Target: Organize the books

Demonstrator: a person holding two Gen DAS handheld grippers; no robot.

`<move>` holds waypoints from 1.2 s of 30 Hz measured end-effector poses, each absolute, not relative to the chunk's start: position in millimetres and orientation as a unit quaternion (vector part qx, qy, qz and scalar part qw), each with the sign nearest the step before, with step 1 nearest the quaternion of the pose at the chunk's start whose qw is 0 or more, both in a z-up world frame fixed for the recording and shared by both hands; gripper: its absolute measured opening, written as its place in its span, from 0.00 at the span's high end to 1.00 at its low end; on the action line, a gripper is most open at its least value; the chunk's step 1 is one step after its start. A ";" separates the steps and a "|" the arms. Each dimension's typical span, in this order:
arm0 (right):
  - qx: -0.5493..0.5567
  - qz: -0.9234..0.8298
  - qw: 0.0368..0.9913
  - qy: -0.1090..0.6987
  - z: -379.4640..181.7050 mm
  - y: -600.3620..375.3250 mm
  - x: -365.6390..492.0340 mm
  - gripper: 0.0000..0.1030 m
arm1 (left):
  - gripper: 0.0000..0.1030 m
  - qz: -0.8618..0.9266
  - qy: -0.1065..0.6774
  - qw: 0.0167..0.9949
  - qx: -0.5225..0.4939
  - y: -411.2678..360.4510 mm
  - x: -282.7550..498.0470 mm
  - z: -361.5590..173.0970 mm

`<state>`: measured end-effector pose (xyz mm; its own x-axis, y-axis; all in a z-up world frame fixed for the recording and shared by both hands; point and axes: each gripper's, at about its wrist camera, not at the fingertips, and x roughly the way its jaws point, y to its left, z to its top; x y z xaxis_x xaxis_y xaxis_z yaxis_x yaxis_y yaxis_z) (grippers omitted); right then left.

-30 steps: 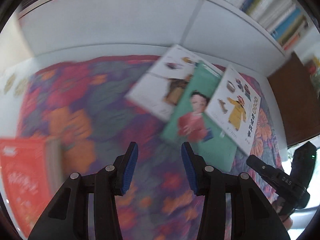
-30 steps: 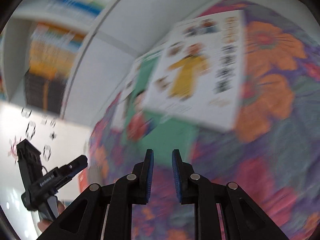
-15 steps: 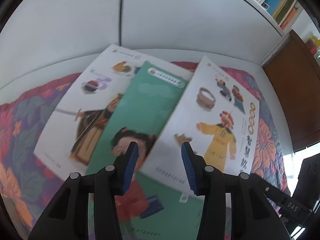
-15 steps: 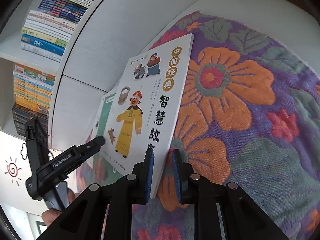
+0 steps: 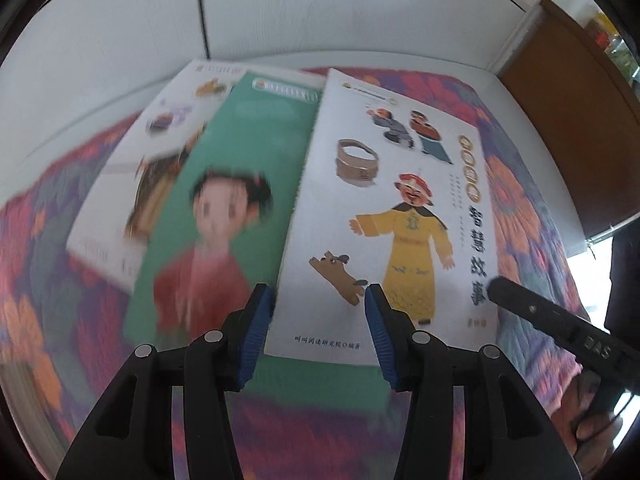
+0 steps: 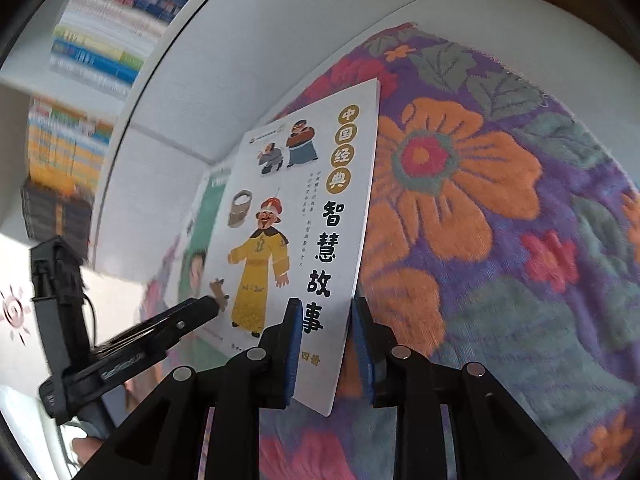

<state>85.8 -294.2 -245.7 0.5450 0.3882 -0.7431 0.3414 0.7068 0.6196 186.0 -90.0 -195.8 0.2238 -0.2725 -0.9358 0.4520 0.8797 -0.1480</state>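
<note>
I had the right claw (image 6: 324, 344) straddling the spine-side long edge of the white storybook (image 6: 304, 216), jaws spread with one pad above the cover and one past the edge, not yet pinching; whether the lower pad had got under the cover I couldn't tell. That was the relation everything turned on: the book's long axis ran straight away from the right claw toward the white cabinet front (image 6: 224, 92), so its near corner sat right in the gap. My left claw (image 5: 318, 324) hovered spread and empty over the same white storybook (image 5: 396, 216), at its near short edge, so both claws were close, but the right one had the edge. The storybook lay on top of the green book (image 5: 224, 184), overlapping it, and that in turn overlapped a second white book (image 5: 160, 136) farther from the right claw; all three were fanned on the flowered cloth (image 6: 500, 220) covering the surface. I judged the catch would be the thin cover flexing, or the green book dragging along underneath. Shelved books (image 6: 80, 92) stood beyond the cabinet front, well apart from the storybook.
</note>
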 end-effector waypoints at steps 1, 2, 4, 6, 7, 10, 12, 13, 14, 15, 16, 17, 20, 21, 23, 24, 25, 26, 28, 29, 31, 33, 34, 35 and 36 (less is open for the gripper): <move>0.375 0.018 0.791 0.482 -244.9 -291.7 81.4 0.75 | 0.57 -0.230 0.576 0.781 0.071 -84.4 174.4 -193.1; 0.370 0.023 0.790 0.488 -243.7 -287.8 75.0 0.75 | 0.57 -0.226 0.574 0.784 0.070 -79.0 160.9 -190.1; 0.362 0.036 0.785 0.501 -241.8 -278.6 63.4 0.73 | 0.57 -0.218 0.576 0.785 0.067 -67.8 133.2 -188.6; 0.340 0.044 0.784 0.518 -237.4 -263.7 50.1 0.69 | 0.57 -0.214 0.590 0.777 0.057 -55.0 106.7 -188.2; 0.324 0.048 0.785 0.526 -234.3 -254.8 42.8 0.65 | 0.57 -0.213 0.597 0.771 0.056 -52.4 99.8 -189.4; 0.289 0.064 0.781 0.550 -226.8 -232.6 22.6 0.58 | 0.57 -0.208 0.624 0.752 0.050 -33.8 61.8 -188.9; 0.267 0.086 0.771 0.571 -227.5 -223.3 7.3 0.58 | 0.57 -0.211 0.637 0.740 0.042 -24.4 45.3 -189.4; 0.263 0.098 0.765 0.579 -228.3 -221.7 1.2 0.58 | 0.57 -0.218 0.651 0.727 0.034 -19.9 42.5 -193.8; 0.273 0.109 0.757 0.584 -230.7 -224.7 -4.6 0.59 | 0.57 -0.222 0.669 0.709 0.029 -15.3 43.2 -200.9; 0.290 0.118 0.747 0.586 -234.5 -230.1 -9.1 0.59 | 0.58 -0.220 0.680 0.699 0.022 -9.8 43.3 -206.0; 0.314 0.128 0.733 0.589 -241.1 -238.7 -12.6 0.60 | 0.58 -0.217 0.689 0.692 0.003 -2.2 51.2 -212.3; 0.321 0.127 0.728 0.592 -245.2 -243.9 -14.3 0.60 | 0.58 -0.218 0.693 0.687 -0.013 2.0 58.8 -215.9; 0.330 0.140 0.724 0.590 -250.8 -251.6 -17.2 0.64 | 0.58 -0.231 0.696 0.678 -0.045 5.4 81.3 -222.5; 0.330 0.142 0.725 0.587 -252.2 -254.0 -17.0 0.64 | 0.58 -0.233 0.695 0.678 -0.046 2.7 86.6 -222.9; 0.333 0.144 0.726 0.584 -255.6 -262.6 -16.7 0.64 | 0.58 -0.241 0.694 0.677 -0.045 -0.6 93.0 -222.2; 0.337 0.143 0.726 0.582 -254.1 -264.6 -14.5 0.64 | 0.58 -0.244 0.693 0.677 -0.042 -3.0 96.5 -221.3; 0.340 0.143 0.725 0.581 -254.7 -266.7 -11.5 0.64 | 0.58 -0.246 0.694 0.675 -0.040 -6.2 98.9 -222.1; 0.338 0.144 0.727 0.581 -254.3 -266.0 -7.7 0.64 | 0.58 -0.249 0.695 0.674 -0.040 -7.9 101.6 -221.9; 0.341 0.145 0.727 0.578 -252.9 -259.4 1.4 0.64 | 0.58 -0.254 0.695 0.671 -0.042 -7.8 105.2 -222.4; 0.348 0.148 0.725 0.575 -253.7 -258.9 5.2 0.64 | 0.58 -0.258 0.695 0.670 -0.044 -7.8 107.2 -223.2; 0.367 0.154 0.720 0.569 -257.5 -260.5 12.8 0.64 | 0.58 -0.260 0.692 0.671 -0.058 -7.0 110.5 -224.9; 0.390 0.160 0.712 0.562 -261.8 -264.9 17.9 0.64 | 0.57 -0.267 0.689 0.671 -0.064 -6.7 115.0 -225.2; 0.405 0.162 0.706 0.558 -264.3 -266.2 20.3 0.64 | 0.57 -0.271 0.688 0.671 -0.063 -8.2 117.0 -225.5; 0.424 0.165 0.699 0.552 -267.7 -270.5 21.5 0.64 | 0.57 -0.272 0.688 0.670 -0.064 -7.8 118.1 -225.6; 0.440 0.168 0.692 0.547 -270.9 -274.9 22.5 0.66 | 0.57 -0.272 0.689 0.669 -0.066 -8.2 119.2 -225.8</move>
